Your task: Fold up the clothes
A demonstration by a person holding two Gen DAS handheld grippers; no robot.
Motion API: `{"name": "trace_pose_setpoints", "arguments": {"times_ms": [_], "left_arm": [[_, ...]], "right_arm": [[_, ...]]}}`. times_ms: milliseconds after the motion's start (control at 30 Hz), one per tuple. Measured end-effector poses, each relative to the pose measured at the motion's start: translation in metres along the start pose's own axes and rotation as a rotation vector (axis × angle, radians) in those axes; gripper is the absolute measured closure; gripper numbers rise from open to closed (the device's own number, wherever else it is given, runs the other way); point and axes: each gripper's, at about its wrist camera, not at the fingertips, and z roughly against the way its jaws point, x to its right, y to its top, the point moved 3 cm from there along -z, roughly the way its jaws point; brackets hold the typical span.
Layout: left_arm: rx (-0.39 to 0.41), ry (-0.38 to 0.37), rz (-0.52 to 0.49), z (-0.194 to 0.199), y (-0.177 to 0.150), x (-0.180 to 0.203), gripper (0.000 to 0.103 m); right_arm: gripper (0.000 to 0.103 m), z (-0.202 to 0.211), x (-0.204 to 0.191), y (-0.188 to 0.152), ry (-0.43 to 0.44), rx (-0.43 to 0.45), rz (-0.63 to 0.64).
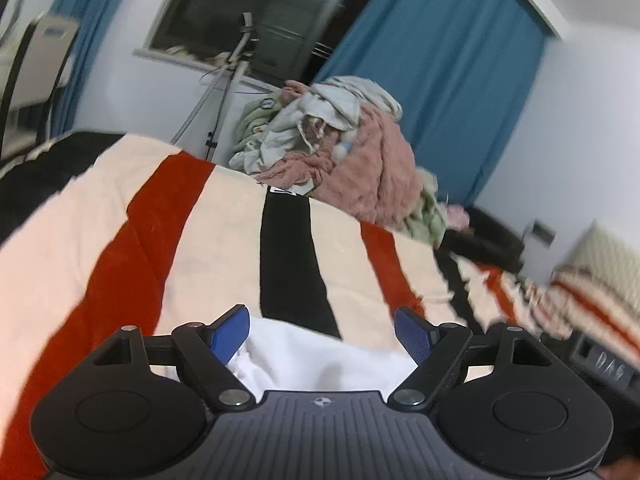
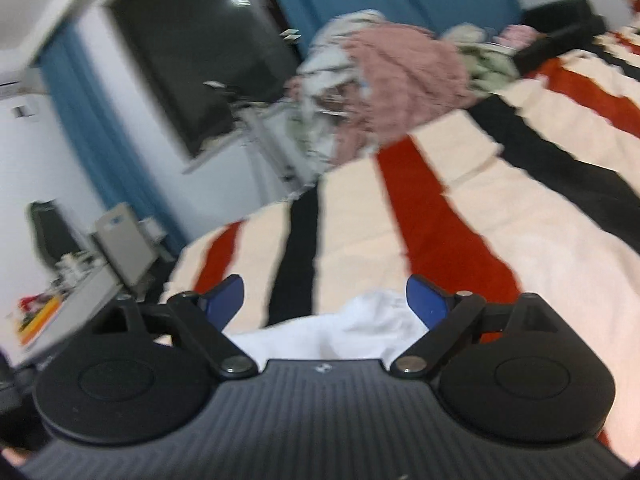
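Note:
A white garment [image 1: 320,360] lies on the striped blanket, right under my left gripper [image 1: 324,330], whose blue fingers stand wide apart above the cloth. The right wrist view shows the same white garment [image 2: 344,332] bunched below my right gripper [image 2: 324,300], which is open too, its blue pads spread on either side of the fabric. Neither gripper pinches the cloth. Much of the garment is hidden under the gripper bodies.
The bed is covered by a cream blanket with red and black stripes [image 1: 224,240]. A heap of pink, grey and green clothes [image 1: 344,148] sits at the far edge, before blue curtains [image 1: 440,80] and a dark window. A chair [image 2: 124,248] and cluttered table stand left.

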Motion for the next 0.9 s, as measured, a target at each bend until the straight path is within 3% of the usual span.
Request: {"name": "trace_pose_setpoints", "arguments": {"times_ms": [33, 133, 167, 300, 367, 433, 567, 700, 800, 900], "left_arm": [[-0.004, 0.005, -0.022, -0.003, 0.000, 0.002, 0.022], [-0.096, 0.070, -0.012, -0.022, -0.013, -0.006, 0.022], [-0.134, 0.099, -0.005, -0.030, -0.019, -0.010, 0.022], [-0.217, 0.145, -0.037, -0.051, -0.033, -0.018, 0.022], [-0.206, 0.161, -0.057, -0.049, -0.035, -0.015, 0.024], [-0.171, 0.191, -0.050, -0.038, -0.031, -0.012, 0.027], [-0.115, 0.147, -0.033, 0.000, -0.019, -0.004, 0.027], [-0.077, 0.096, -0.040, 0.045, -0.020, 0.006, 0.026], [-0.107, 0.088, -0.066, 0.073, -0.035, 0.011, 0.026], [-0.173, 0.143, -0.075, 0.080, -0.058, 0.012, 0.026]], "right_arm": [[0.015, -0.001, -0.003, -0.001, 0.023, -0.002, 0.023], [0.062, -0.024, -0.005, -0.013, -0.036, -0.111, 0.121], [0.067, -0.031, -0.001, -0.020, -0.058, -0.145, 0.141], [0.071, -0.051, 0.013, -0.045, -0.087, -0.201, 0.181], [0.070, -0.052, 0.008, -0.050, -0.106, -0.211, 0.220], [0.068, -0.043, -0.001, -0.048, -0.110, -0.203, 0.256], [0.067, -0.014, -0.016, -0.037, -0.094, -0.179, 0.277], [0.068, 0.038, -0.039, -0.025, -0.043, -0.093, 0.333], [0.067, 0.063, -0.042, -0.031, -0.040, -0.100, 0.337], [0.067, 0.062, -0.033, -0.053, -0.074, -0.199, 0.321]]}}
